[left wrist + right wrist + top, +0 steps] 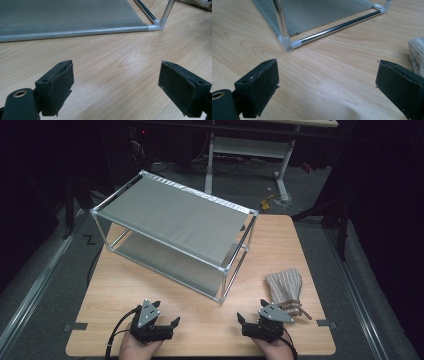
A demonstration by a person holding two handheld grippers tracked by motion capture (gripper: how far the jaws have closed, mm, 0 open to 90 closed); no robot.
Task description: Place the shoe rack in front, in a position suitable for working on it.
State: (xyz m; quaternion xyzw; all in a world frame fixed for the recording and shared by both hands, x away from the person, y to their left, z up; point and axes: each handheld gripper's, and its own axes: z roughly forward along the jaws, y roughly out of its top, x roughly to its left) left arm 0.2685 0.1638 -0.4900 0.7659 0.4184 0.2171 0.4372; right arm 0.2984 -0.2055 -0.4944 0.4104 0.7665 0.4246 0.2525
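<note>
A two-tier rack of grey fabric shelves on chrome tubes stands across the middle of the wooden table. A folded beige ribbed cloth lies to the rack's right. My left gripper rests near the front edge, open, nothing between its jaws. My right gripper sits at the front right, just left of the cloth, also open and empty. The left gripper view has the left gripper facing the rack's lower shelf. In the right gripper view the right gripper faces the rack's corner joint, the cloth at right.
Bare wood lies between the two grippers. A white-framed desk stands on the grey floor beyond the table. Tape marks sit at the table's front corners.
</note>
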